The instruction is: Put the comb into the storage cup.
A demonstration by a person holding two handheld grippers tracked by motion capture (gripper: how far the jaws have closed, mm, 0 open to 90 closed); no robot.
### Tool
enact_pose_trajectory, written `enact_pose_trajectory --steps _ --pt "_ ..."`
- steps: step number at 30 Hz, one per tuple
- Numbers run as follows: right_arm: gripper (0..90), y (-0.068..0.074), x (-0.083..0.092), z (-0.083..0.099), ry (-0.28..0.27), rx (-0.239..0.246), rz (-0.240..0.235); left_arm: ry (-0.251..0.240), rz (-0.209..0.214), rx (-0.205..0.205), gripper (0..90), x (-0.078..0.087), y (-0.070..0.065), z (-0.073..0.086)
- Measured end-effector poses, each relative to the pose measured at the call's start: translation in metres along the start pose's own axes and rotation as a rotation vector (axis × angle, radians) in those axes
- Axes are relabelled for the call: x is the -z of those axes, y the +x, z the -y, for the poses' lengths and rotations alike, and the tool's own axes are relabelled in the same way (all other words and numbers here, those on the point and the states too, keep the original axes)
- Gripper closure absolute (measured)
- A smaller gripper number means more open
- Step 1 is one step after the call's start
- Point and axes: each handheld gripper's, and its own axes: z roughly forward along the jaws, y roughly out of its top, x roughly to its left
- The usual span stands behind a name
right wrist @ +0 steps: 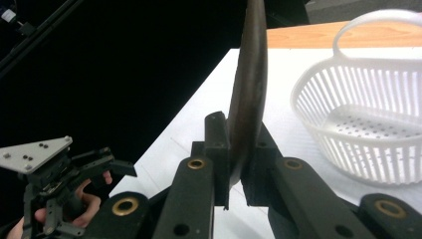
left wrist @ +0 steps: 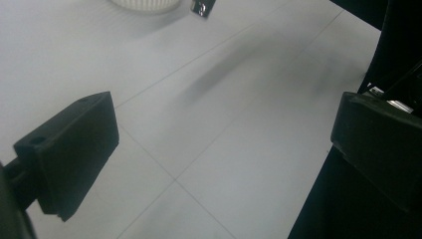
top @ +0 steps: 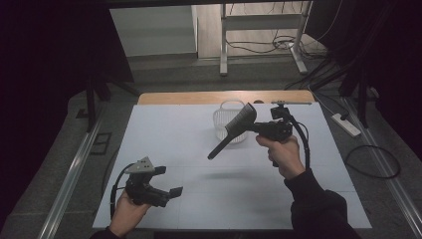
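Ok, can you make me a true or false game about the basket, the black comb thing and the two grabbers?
1. The right gripper holds the dark comb. True: in the right gripper view its jaws are clamped on the comb.
2. The comb lies inside the white basket. False: it is held up above the table, and the basket has nothing in it.
3. The left gripper is open. True: in the left gripper view its jaws stand far apart with nothing between them.
4. The basket is black. False: it is white, with slits in its wall.
5. Both grippers hold the comb. False: just the right one does.
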Motion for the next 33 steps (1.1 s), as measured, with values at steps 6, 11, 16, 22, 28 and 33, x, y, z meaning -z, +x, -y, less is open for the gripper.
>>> enact_pose_trajectory --steps 6,11,16,22,28,33 --pt "83.5 -0.002 0.001 -0.007 -0.008 0.005 0.013 0.006 0.002 0.005 0.0 0.006 0.000 0.005" --pt "83.5 -0.002 0.001 -0.014 -0.016 0.005 0.023 -0.007 -0.006 0.016 0.0 0.013 0.000 0.010" --pt "83.5 -0.004 0.001 -0.021 -0.027 0.008 0.038 -0.019 -0.008 0.023 0.0 0.020 0.000 0.014" --pt "83.5 -0.006 0.003 -0.029 -0.042 0.012 0.057 -0.032 -0.023 0.032 0.0 0.027 0.000 0.019" --pt "83.5 -0.009 0.002 -0.037 -0.050 0.016 0.082 -0.026 -0.048 0.024 0.0 0.031 -0.001 0.023" --pt "83.5 -0.013 0.002 -0.043 -0.063 0.015 0.102 -0.031 -0.067 0.021 0.0 0.036 -0.002 0.027"
